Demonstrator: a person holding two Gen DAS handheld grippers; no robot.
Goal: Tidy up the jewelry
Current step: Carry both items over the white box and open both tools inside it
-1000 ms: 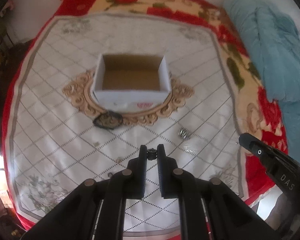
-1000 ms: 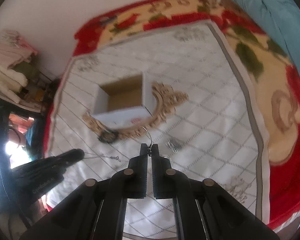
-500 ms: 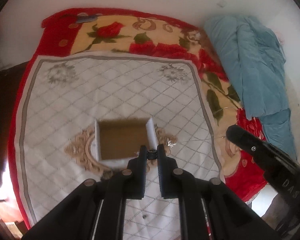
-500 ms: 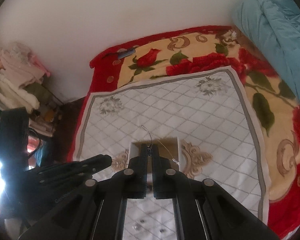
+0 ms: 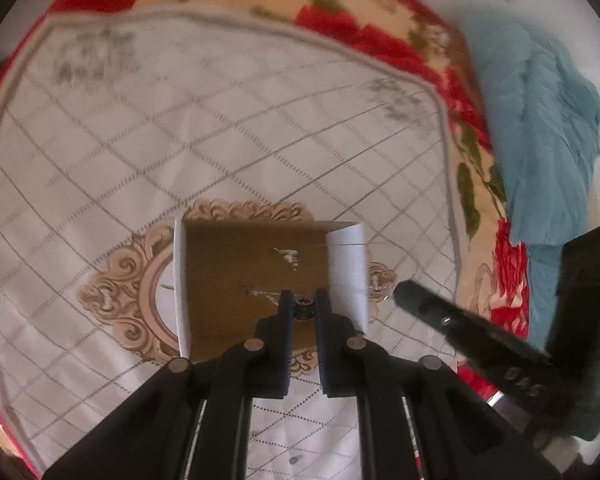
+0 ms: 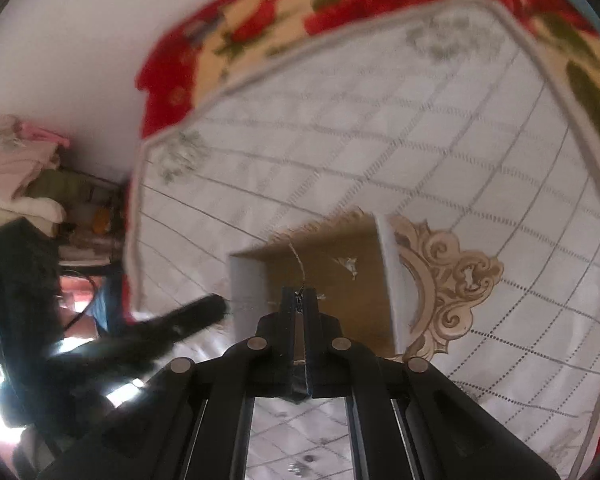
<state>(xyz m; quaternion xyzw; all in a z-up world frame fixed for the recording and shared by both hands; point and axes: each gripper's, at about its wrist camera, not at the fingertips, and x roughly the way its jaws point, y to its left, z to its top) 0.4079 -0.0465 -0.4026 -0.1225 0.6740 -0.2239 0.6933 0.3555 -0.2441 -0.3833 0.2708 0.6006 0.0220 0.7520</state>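
An open white cardboard box (image 5: 348,272) with a brown inside stands on the bed; it also shows in the right wrist view (image 6: 246,280). My left gripper (image 5: 303,304) hovers over the box, shut on a small dark bead-like piece of jewelry (image 5: 303,305). My right gripper (image 6: 299,300) is shut on a thin silver chain (image 6: 298,266) that hangs over the box. A small silver pendant (image 5: 290,256) lies or dangles inside the box, also seen in the right wrist view (image 6: 350,264). The right gripper's body (image 5: 480,332) shows at the box's right.
The box sits on a white quilted cloth (image 5: 220,120) with a beige ornament, over a red floral blanket (image 5: 380,20). A blue quilt (image 5: 548,140) lies at the right. Folded clothes (image 6: 16,184) are stacked at the left of the bed.
Both grippers have moved closer and lower over the box, which now fills more of each view. The chain and pendant now hang inside the box opening.
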